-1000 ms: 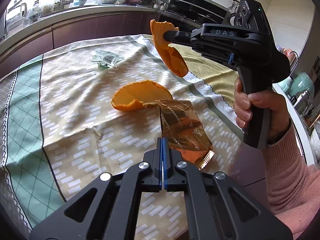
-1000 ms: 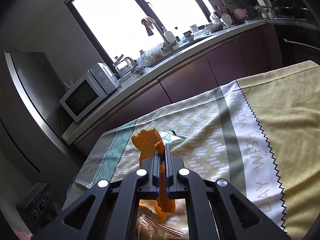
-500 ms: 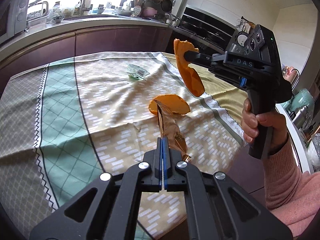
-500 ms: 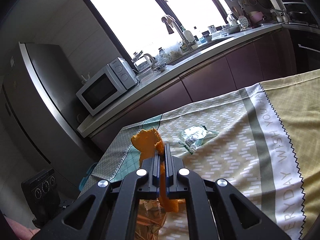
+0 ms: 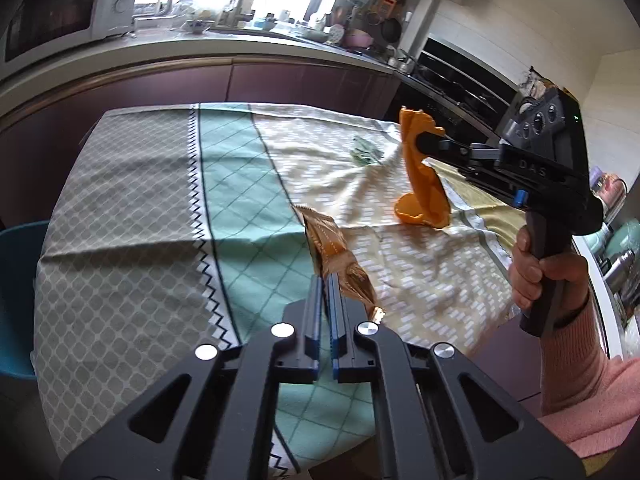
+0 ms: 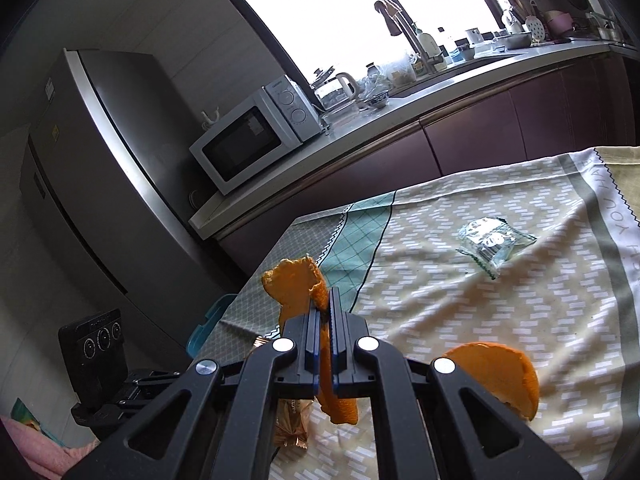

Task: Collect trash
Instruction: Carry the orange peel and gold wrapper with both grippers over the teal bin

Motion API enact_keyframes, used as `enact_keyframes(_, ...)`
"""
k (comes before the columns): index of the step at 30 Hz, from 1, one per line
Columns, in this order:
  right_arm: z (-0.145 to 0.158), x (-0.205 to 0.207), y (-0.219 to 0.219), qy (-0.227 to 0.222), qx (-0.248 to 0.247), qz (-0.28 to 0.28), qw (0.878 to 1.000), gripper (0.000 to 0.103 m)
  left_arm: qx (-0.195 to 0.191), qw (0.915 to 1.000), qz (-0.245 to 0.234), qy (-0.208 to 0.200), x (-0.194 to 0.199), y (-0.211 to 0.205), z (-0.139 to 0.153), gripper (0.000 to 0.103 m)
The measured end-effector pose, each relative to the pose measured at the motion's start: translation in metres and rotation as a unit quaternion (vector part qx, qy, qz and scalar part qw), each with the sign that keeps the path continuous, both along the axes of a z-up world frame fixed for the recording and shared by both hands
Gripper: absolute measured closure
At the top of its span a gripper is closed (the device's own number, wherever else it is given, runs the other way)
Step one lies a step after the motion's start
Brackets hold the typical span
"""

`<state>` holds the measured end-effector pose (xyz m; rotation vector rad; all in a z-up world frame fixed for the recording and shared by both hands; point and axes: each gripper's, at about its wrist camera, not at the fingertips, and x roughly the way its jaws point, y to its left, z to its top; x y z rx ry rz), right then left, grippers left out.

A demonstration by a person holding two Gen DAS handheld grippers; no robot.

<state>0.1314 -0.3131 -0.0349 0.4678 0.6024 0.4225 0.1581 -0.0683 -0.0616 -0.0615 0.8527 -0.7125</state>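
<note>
My left gripper (image 5: 325, 280) hangs over the green band of the tablecloth (image 5: 120, 208), and its jaws are opening. A narrow gap shows between the pads, and the crumpled golden-brown wrapper (image 5: 328, 240) still stands between the tips. My right gripper (image 6: 325, 304) is shut on a long strip of orange peel (image 6: 294, 292), lifted above the cloth; it also shows as the right gripper (image 5: 420, 144) with the peel (image 5: 426, 188) dangling. A second, cupped peel (image 6: 496, 376) lies on the cloth. A clear crinkled packet (image 6: 490, 244) lies farther back.
A blue tub (image 6: 208, 320) sits low beside the table's left edge, also seen as the blue tub (image 5: 16, 280). Beyond the table run a counter with a microwave (image 6: 248, 136), a sink and a tall fridge (image 6: 80, 160). A hand (image 5: 540, 276) in a pink sleeve holds the right gripper.
Both grippers have travelled left across the table with their loads, toward the checked end of the cloth. The left jaws, pressed together before, now show a small gap.
</note>
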Motion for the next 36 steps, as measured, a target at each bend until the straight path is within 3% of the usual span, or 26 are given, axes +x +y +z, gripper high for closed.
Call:
enact_keyframes(2,-0.002,0.002,0.006,0.004,0.001,0.005,1.000,0.100,0.002,0.9999,0.004,0.014,0.005,0.004,-0.010,0.081)
enact_keyframes(7,-0.009,0.005,0.015,0.018,-0.001,0.014,1.000,0.100,0.015,0.9994,0.002,0.030,0.007,-0.001,-0.025,0.076)
enact_keyframes(9,-0.012,0.004,0.015,0.023,0.000,0.015,1.000,0.100,0.013,0.9994,0.004,0.033,0.007,-0.001,-0.026,0.066)
enact_keyframes(14,-0.016,0.004,0.015,0.030,0.004,0.015,0.999,0.100,0.012,0.9989,-0.001,0.046,0.006,-0.007,-0.033,0.061)
enact_keyframes(16,-0.017,0.004,0.014,0.033,0.006,0.017,0.999,0.100,0.019,0.9988,-0.003,0.045,0.005,-0.013,-0.035,0.064)
enact_keyframes(18,-0.019,0.004,0.014,0.035,0.007,0.019,0.999,0.100,0.020,0.9987,-0.006,0.046,0.004,-0.018,-0.036,0.087)
enact_keyframes(21,-0.019,0.006,0.017,0.036,0.006,0.025,0.999,0.100,0.025,0.9987,-0.004,0.044,0.004,-0.021,-0.035,0.096)
enact_keyframes(36,-0.005,0.027,0.065,0.028,0.004,0.073,0.997,0.100,0.014,0.9985,0.042,-0.034,-0.012,0.031,0.011,0.102)
